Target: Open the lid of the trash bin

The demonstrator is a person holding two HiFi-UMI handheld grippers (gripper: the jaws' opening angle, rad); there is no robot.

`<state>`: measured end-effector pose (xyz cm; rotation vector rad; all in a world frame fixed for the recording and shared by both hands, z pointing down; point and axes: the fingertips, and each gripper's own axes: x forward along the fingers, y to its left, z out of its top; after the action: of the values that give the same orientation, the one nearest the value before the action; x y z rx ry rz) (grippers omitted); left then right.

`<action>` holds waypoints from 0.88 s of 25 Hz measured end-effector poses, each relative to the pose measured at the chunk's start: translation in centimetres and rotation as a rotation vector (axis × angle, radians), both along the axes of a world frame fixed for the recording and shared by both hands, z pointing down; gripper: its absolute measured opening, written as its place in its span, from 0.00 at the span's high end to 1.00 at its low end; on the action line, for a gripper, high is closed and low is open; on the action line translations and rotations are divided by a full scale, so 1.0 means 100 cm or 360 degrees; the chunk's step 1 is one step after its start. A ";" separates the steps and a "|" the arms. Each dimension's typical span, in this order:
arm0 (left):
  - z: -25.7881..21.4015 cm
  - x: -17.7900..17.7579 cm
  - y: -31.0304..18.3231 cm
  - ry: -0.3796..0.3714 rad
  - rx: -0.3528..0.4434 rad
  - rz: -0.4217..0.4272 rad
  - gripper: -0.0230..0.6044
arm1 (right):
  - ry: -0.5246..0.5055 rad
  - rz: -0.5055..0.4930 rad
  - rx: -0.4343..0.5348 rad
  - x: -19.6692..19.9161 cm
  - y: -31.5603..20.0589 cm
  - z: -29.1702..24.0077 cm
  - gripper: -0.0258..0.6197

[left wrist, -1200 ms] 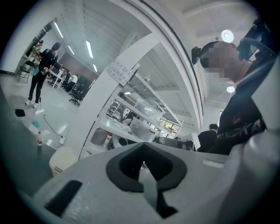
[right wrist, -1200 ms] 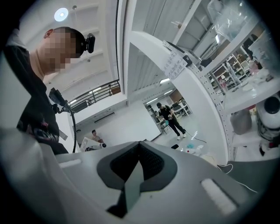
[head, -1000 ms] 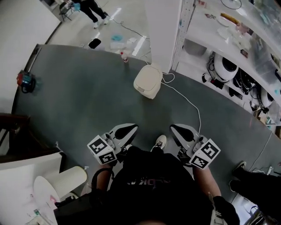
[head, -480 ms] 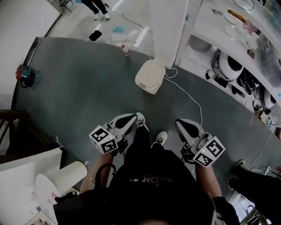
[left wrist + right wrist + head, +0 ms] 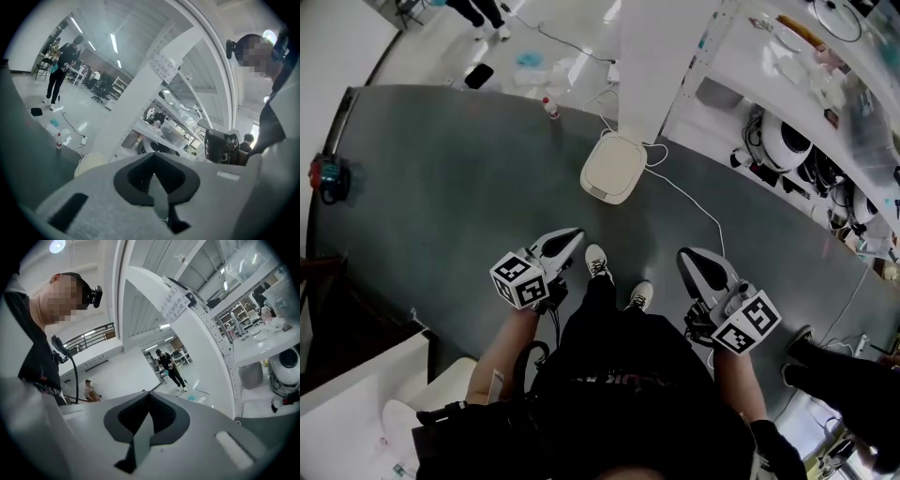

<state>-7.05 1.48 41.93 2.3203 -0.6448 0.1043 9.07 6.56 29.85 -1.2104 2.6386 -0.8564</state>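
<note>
The cream trash bin (image 5: 612, 167) stands on the grey floor mat (image 5: 459, 187) with its lid down, beside a white pillar (image 5: 652, 56). My left gripper (image 5: 567, 238) is shut and empty, held well short of the bin and pointing toward it. My right gripper (image 5: 688, 256) is also shut and empty, to the right and farther from the bin. In the left gripper view the closed jaws of the left gripper (image 5: 153, 156) meet at a point, and the bin (image 5: 91, 162) shows low at the left. In the right gripper view the right gripper (image 5: 149, 394) has its jaws together too.
A white cable (image 5: 698, 211) runs from the bin across the mat. A small bottle (image 5: 549, 108) stands at the mat's far edge. Shelves (image 5: 787, 103) with gear line the right side. My own shoes (image 5: 598, 262) are between the grippers. A person (image 5: 61, 70) stands far off.
I have stepped toward the bin. Both grippers have moved forward, nearer to it, the left one more. Both stay shut.
</note>
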 end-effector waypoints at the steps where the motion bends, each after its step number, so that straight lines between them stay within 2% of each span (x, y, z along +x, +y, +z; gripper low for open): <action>1: 0.005 -0.006 -0.009 -0.0001 -0.0012 0.0006 0.96 | 0.0002 0.0013 -0.0004 -0.006 -0.009 0.000 0.95; 7: 0.038 -0.031 -0.057 -0.0030 -0.0063 0.0025 0.96 | 0.0014 0.0035 -0.0054 -0.041 -0.053 0.010 0.95; 14: 0.094 -0.043 -0.092 -0.0074 -0.0149 0.0034 0.96 | 0.0024 0.0036 -0.0102 -0.068 -0.090 0.027 0.95; 22: 0.151 -0.043 -0.107 -0.0119 -0.0297 -0.0067 0.96 | 0.0076 -0.0053 -0.0131 -0.065 -0.116 0.042 0.95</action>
<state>-11.37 -9.17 57.04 2.1301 -0.6911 0.2233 2.58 -5.01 34.01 -1.2244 2.6929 -0.9626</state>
